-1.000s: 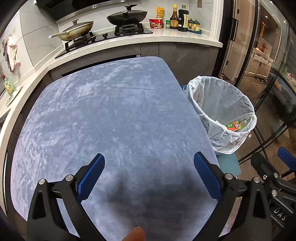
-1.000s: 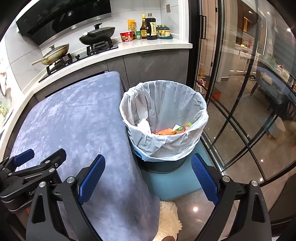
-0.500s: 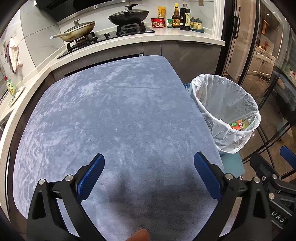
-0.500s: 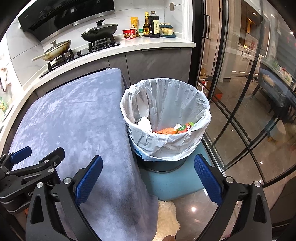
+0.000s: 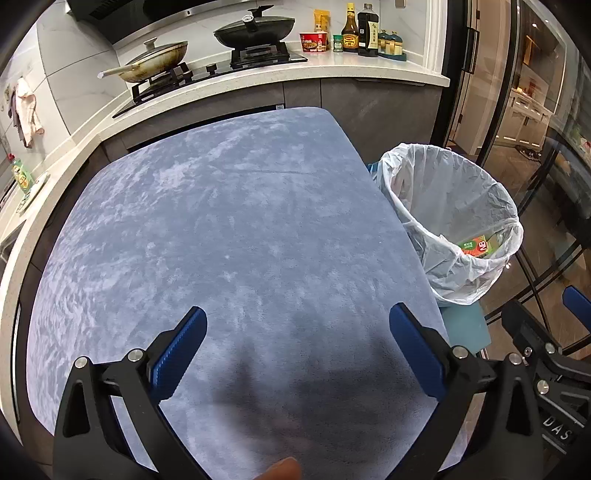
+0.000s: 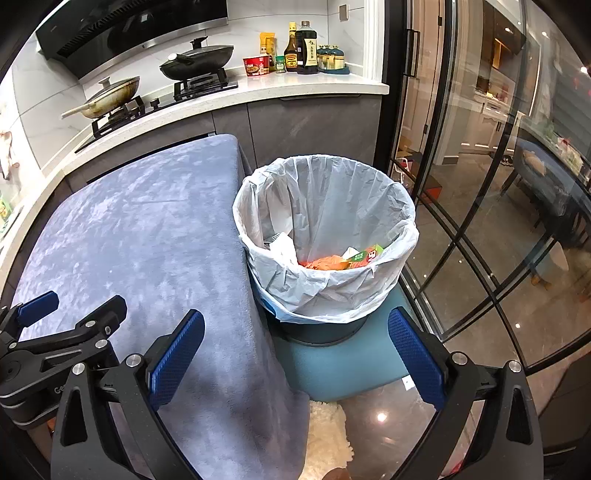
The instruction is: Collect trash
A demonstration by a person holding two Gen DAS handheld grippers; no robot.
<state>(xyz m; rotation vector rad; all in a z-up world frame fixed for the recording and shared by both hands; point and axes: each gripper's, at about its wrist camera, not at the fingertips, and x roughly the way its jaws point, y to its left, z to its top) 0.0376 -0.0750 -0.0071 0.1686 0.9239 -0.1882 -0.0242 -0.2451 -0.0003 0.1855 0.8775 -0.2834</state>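
Right wrist view, grey-blue cloth-covered table [image 6: 140, 236], lined bin [image 6: 325, 236] beside, kitchen counter [image 6: 314, 86] behind

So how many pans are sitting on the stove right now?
2. A pale lidded frying pan sits on the left burner, and a black lidded wok on the right burner. None appear hidden.

Legible markings:
- Right tool [image 5: 554, 424], black body, seen in the left wrist view: white letters "DAS", cut off at the frame edge.
- Left tool [image 6: 55, 354], black body, seen in the right wrist view: partial "Ge".
- Green-and-red carton [image 5: 478, 246] in the lined bin: white characters, roughly "NB".
- Bottle labels on the tabletop: too small to read.
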